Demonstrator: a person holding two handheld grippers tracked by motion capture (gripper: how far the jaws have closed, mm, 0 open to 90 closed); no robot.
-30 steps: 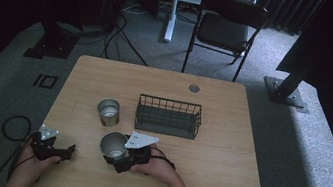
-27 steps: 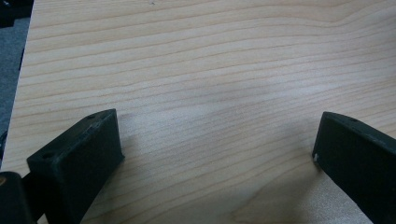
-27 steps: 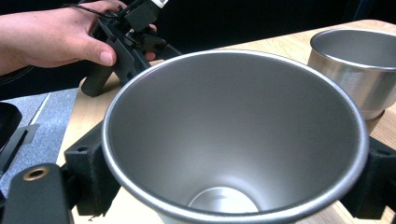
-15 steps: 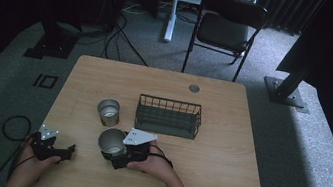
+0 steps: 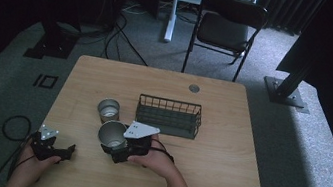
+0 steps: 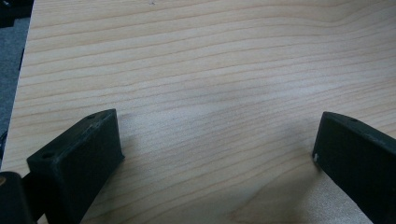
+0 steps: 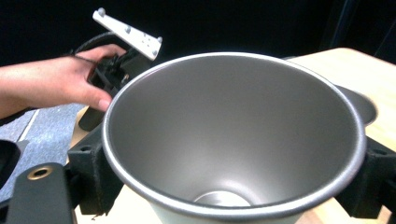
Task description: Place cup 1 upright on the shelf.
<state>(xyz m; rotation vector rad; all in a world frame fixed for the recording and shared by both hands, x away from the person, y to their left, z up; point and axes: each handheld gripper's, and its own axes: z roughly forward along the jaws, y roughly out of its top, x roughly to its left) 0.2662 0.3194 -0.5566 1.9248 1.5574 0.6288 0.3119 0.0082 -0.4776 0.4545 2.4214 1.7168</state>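
Steel cup [image 5: 112, 134] sits clamped in your right claw [image 5: 118, 144], held over the near-left part of the desk [image 5: 226, 148]. In the right gripper view the cup [image 7: 233, 135] opens toward the camera, its grey inside and round bottom plain to see, and the two black jaws press against its outer wall on either side, just under the rim. From the high view the cup is tilted, its mouth facing up and to the left; whether its base touches the wood you cannot tell from here.

A second steel cup [image 5: 109, 110] stands upright on the desk just beyond the held one, near it but apart. A dark wire basket [image 5: 169, 116] stands to the right of that cup, close to the middle of the desk.

Your left claw [image 5: 52, 149] rests at the near-left edge of the desk, well apart from both cups. In the left gripper view its jaws stand wide, released, with bare wood grain [image 6: 210, 93] between them. Your left hand [image 7: 70, 88] and that claw also appear in the right gripper view, beyond the cup's rim.
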